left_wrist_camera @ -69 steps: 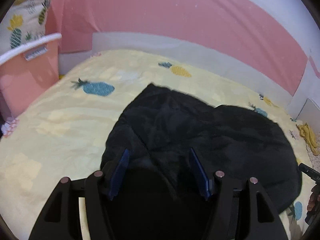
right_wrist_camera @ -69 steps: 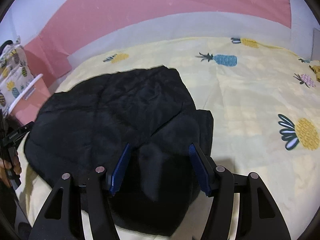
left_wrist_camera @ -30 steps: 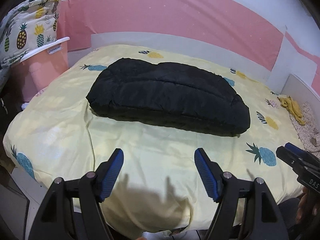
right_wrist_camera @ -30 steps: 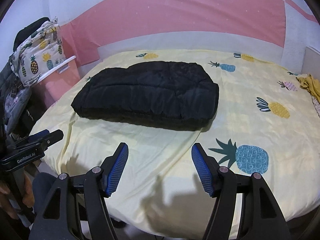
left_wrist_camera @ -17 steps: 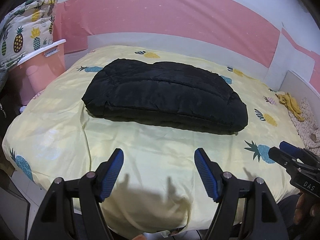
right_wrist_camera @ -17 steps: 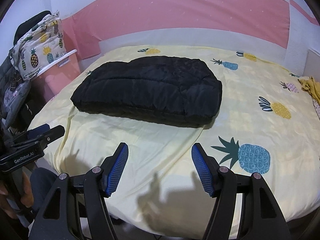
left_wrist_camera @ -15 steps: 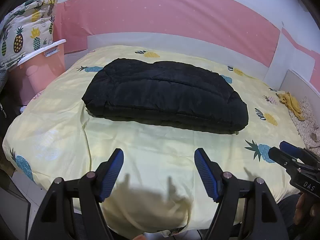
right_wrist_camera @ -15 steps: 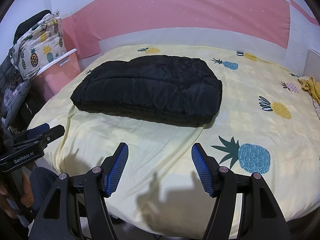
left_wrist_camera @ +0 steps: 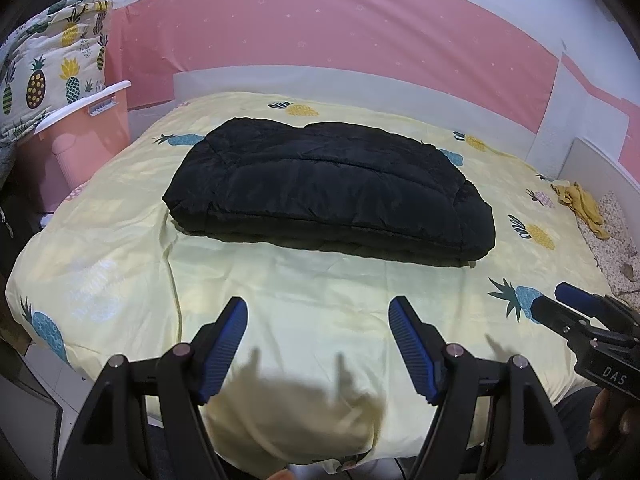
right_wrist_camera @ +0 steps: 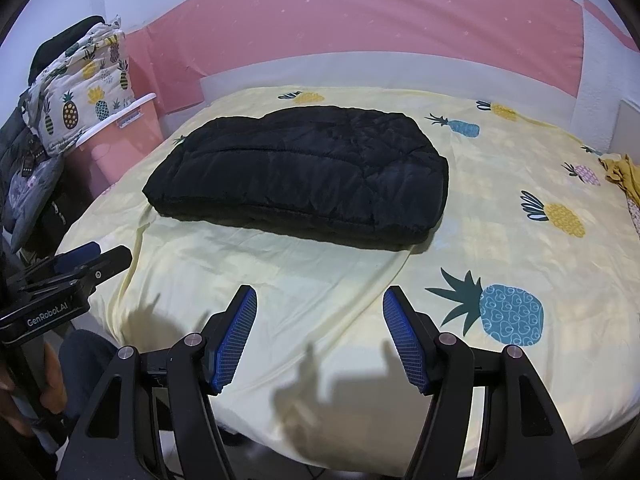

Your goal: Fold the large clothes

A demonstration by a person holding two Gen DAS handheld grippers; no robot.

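While folded black jacket (left_wrist_camera: pixel 328 192) lies on bed (left_wrist_camera: pixel 312 300), left claw (left_wrist_camera: pixel 318 344) wide, right claw (right_wrist_camera: pixel 316 336) wide, grey bundle (right_wrist_camera: pixel 24 188) only in right view.

Readable text: two marks, both on tongs bodies.
Right wrist view: "GenRobot.AI" in pale letters on the black body of the left tongs (right_wrist_camera: pixel 94 258), at the frame's left edge. Left wrist view: "DAS" in pale letters on the black body of the right tongs (left_wrist_camera: pixel 560 306), at the lower right; any further letters are cut off by the frame edge.
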